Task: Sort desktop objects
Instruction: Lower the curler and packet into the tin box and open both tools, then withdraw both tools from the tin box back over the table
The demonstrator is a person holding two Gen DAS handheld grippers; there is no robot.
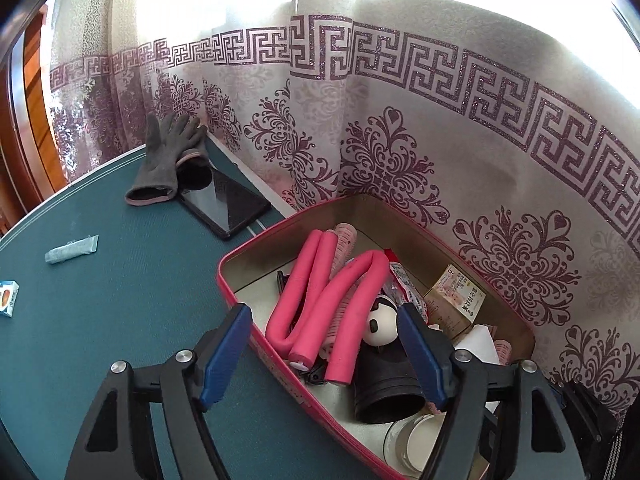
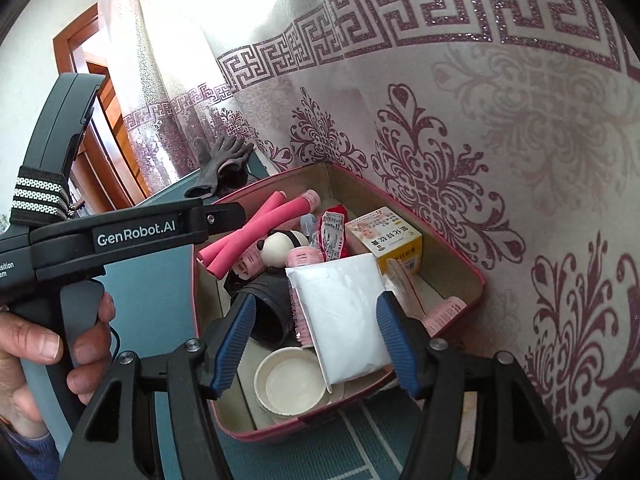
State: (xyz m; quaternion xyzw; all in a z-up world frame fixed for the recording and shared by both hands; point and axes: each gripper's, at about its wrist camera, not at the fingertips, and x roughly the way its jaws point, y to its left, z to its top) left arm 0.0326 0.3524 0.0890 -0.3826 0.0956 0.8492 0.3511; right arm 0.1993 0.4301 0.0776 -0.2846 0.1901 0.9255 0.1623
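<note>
A pink tin box (image 1: 240, 304) (image 2: 476, 276) stands on the green table by the curtain. It holds pink foam rollers (image 1: 320, 300) (image 2: 248, 236), a panda toy (image 1: 380, 324) (image 2: 280, 246), a black cup (image 1: 388, 384) (image 2: 272, 312), a medicine carton (image 1: 456, 296) (image 2: 392, 240), a white packet (image 2: 344, 312) and a white lid (image 2: 290, 384). My left gripper (image 1: 324, 356) is open above the box's near wall and holds nothing. My right gripper (image 2: 314, 348) is open over the box, its fingers either side of the white packet's lower end. The left gripper's body also shows in the right wrist view (image 2: 132, 236).
On the table outside the box lie a grey glove (image 1: 168, 160) (image 2: 220, 164), a black tablet (image 1: 224, 200), a small blue-grey tube (image 1: 72, 250) and a small white carton (image 1: 8, 298) at the left edge. The patterned curtain (image 1: 440, 140) hangs right behind the box.
</note>
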